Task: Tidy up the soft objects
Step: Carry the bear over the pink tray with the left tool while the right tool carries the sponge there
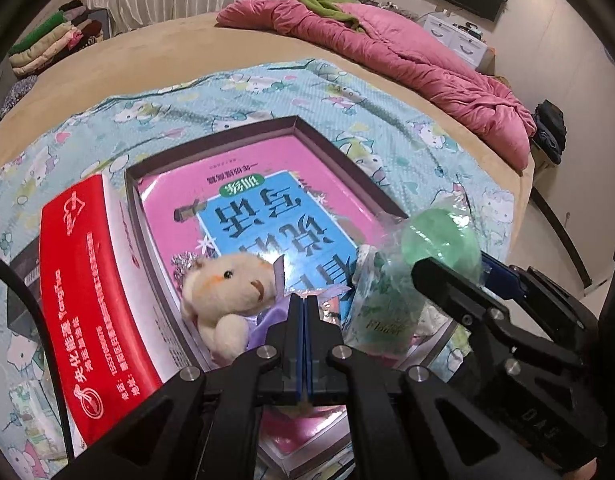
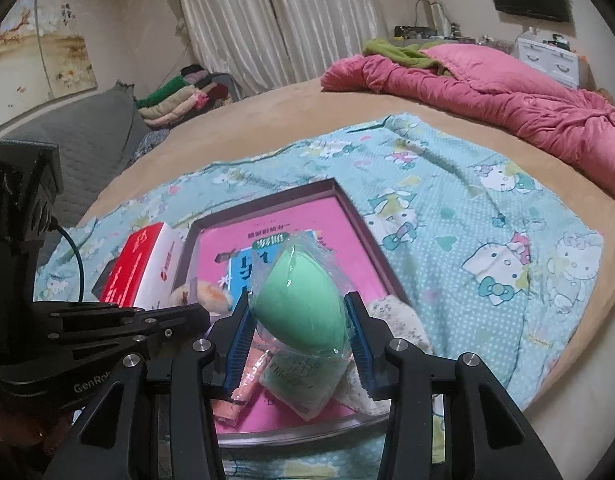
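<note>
My right gripper (image 2: 301,316) is shut on a green egg-shaped sponge (image 2: 299,304) in a clear wrapper and holds it above a dark-rimmed tray (image 2: 371,236); the sponge also shows in the left wrist view (image 1: 439,240). The tray (image 1: 323,136) holds a pink and blue book (image 1: 259,216), a cream plush bear (image 1: 227,280) in a purple dress, a green packet (image 1: 383,304) and a pink packet (image 2: 247,384). My left gripper (image 1: 303,304) is shut and empty just above the bear's dress.
A red and white box (image 1: 91,280) leans on the tray's left side. All sits on a blue cartoon-cat cloth (image 2: 487,240) spread on a tan bed. A pink quilt (image 2: 507,96) lies at the back right. Folded clothes (image 2: 175,100) are stacked at the back left.
</note>
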### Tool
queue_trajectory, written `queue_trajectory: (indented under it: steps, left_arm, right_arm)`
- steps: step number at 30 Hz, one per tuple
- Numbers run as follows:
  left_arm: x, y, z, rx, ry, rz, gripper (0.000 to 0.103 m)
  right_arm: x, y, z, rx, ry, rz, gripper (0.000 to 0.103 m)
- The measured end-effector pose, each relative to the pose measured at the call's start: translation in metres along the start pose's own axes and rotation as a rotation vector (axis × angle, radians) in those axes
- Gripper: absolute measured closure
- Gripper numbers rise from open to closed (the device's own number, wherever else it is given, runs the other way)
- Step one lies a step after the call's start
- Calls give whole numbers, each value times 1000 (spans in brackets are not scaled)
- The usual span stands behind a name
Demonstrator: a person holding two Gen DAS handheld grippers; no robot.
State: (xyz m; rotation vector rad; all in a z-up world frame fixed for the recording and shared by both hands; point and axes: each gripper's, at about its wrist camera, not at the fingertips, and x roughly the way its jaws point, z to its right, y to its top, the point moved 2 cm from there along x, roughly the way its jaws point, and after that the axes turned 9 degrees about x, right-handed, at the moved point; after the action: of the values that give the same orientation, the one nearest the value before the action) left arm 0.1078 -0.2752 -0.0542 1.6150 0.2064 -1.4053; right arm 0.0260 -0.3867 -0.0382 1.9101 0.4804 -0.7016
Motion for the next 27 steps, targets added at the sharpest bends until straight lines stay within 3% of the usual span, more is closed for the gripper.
queue_trajectory:
  steps: [27]
  left_arm:
    - [6, -11, -10, -34, -60, -40, 103]
  right_arm:
    - [27, -14, -17, -71, 39, -101, 57]
